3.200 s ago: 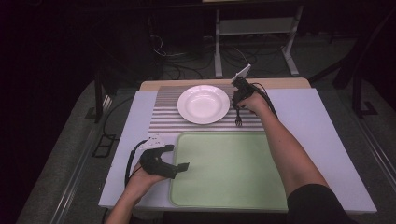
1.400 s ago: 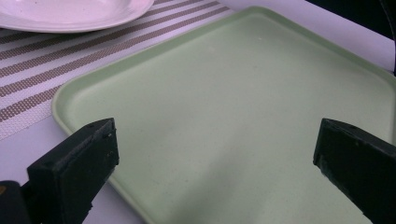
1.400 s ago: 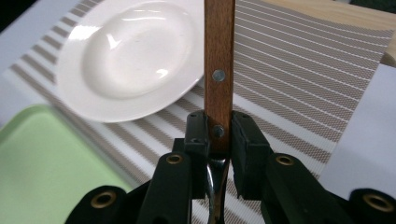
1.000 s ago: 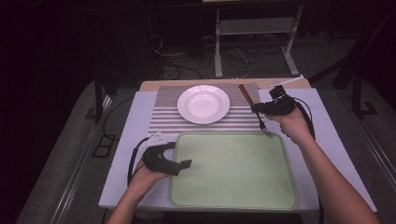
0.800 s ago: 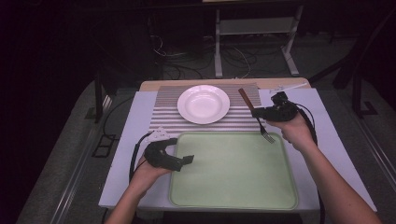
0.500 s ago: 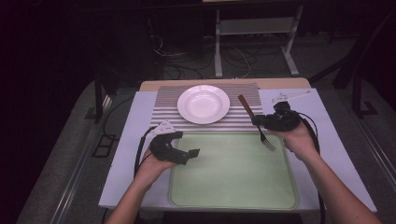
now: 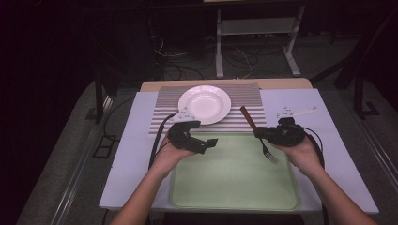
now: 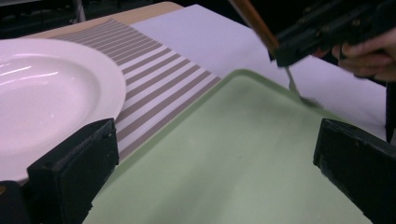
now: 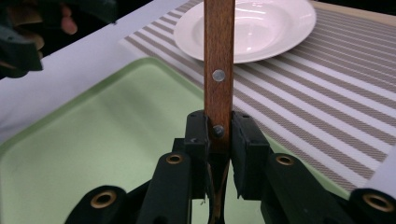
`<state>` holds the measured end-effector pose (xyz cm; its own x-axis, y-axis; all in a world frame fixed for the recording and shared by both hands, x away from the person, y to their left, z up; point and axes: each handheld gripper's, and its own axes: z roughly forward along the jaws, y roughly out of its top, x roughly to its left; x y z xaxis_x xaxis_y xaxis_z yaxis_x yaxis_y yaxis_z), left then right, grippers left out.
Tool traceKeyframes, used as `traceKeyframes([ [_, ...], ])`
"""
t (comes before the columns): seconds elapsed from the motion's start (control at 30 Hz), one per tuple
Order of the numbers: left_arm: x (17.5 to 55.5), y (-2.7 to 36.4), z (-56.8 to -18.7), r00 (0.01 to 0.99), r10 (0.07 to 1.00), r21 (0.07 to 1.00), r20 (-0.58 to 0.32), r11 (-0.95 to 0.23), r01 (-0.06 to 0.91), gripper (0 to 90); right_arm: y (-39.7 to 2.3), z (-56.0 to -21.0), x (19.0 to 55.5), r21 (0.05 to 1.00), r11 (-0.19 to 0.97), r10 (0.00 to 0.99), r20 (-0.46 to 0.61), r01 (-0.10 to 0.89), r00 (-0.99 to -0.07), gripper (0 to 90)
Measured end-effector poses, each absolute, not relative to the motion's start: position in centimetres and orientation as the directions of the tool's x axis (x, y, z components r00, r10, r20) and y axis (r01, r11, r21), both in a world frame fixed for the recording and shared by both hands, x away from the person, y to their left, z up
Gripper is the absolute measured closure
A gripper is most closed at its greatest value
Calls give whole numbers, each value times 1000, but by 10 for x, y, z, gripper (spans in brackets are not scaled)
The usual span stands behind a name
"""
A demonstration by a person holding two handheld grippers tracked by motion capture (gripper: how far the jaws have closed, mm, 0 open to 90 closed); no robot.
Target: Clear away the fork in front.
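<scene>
Right now, right hand-held gripper (image 7: 263,134): jaws clamped on the wooden handle of a fork (image 7: 268,151), handle rising toward the mat, tines low over the tray's right part.
Left hand-held gripper (image 7: 206,143): jaws spread wide, nothing between them, over the tray's far-left edge.
Tray (image 7: 234,197): pale green, on the near part of the table (image 7: 126,159).
Plate (image 7: 204,103): white, on a striped mat (image 7: 244,96) just beyond the tray.
</scene>
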<state>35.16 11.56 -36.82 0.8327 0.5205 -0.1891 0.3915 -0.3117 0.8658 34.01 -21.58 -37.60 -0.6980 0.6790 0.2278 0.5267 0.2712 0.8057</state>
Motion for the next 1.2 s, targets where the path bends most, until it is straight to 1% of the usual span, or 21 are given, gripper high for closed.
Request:
traceKeyframes([
  [0.27,353,87,-367,848,481,877,-223,-281,389,3,-202,-384,332,818,280,643,228,502,-731,771],
  [0.33,352,84,-369,849,474,876,-233,-278,395,94,-198,-385,330,824,286,632,222,490,-743,771],
  [0.43,349,82,-370,841,488,879,-235,-263,398,149,-191,-385,327,829,297,615,214,475,-759,771],
  [0.5,349,82,-371,836,487,875,-253,-253,412,161,-187,-385,325,831,300,606,212,467,-766,771],
  [0.6,348,82,-370,830,487,874,-271,-237,424,210,-181,-385,323,836,304,595,207,456,-777,771],
  [0.9,345,80,-370,828,467,877,-311,-194,439,394,-165,-382,318,853,306,564,196,423,-802,771],
  [1.2,346,80,-371,817,462,871,-346,-167,463,578,-155,-380,315,862,315,557,170,397,-813,771],
])
